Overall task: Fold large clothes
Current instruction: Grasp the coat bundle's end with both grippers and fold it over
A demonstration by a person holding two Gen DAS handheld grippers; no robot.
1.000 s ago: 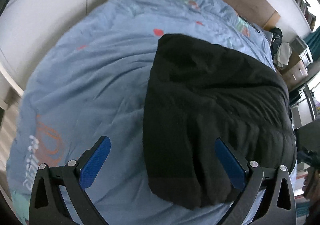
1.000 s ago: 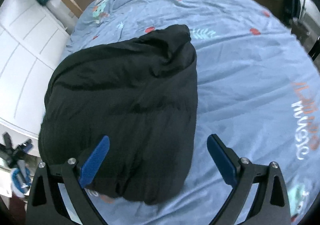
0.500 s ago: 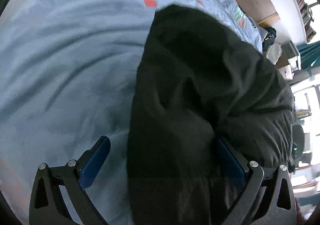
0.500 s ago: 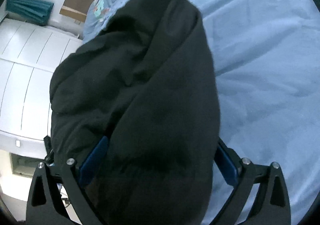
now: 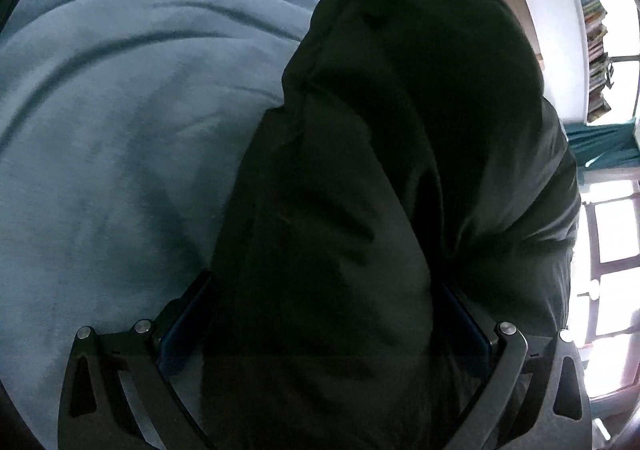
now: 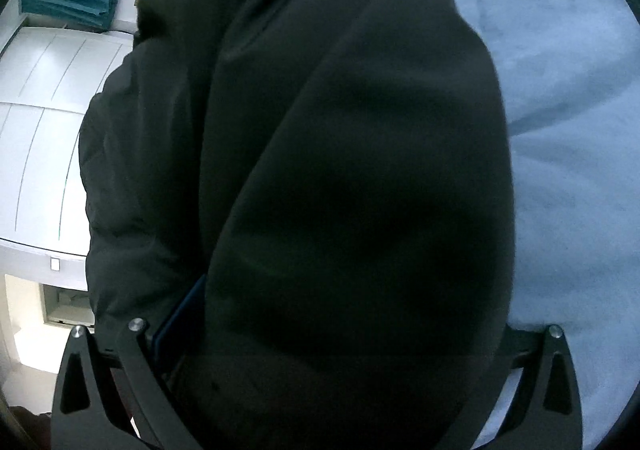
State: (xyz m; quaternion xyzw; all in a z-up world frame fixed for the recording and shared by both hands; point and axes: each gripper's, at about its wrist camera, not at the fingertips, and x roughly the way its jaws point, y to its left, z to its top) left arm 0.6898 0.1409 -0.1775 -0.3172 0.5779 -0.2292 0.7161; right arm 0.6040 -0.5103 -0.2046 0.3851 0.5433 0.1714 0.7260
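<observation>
The left gripper (image 5: 320, 314) has its fingers spread wide, with a thick roll of the black jacket (image 5: 400, 130) bulging between them but not pinched. The right gripper (image 6: 344, 314) looks much the same, though its right finger is hidden by cloth, so I cannot tell its spread for sure. The jacket lies bunched on the blue bedcover (image 5: 120, 130), near the bed's edge. Farther off stands a white wardrobe (image 6: 40, 110). Closing on so fat a fold, the fingers might catch only the top layer, and the padded bundle could sag or slide apart.
</observation>
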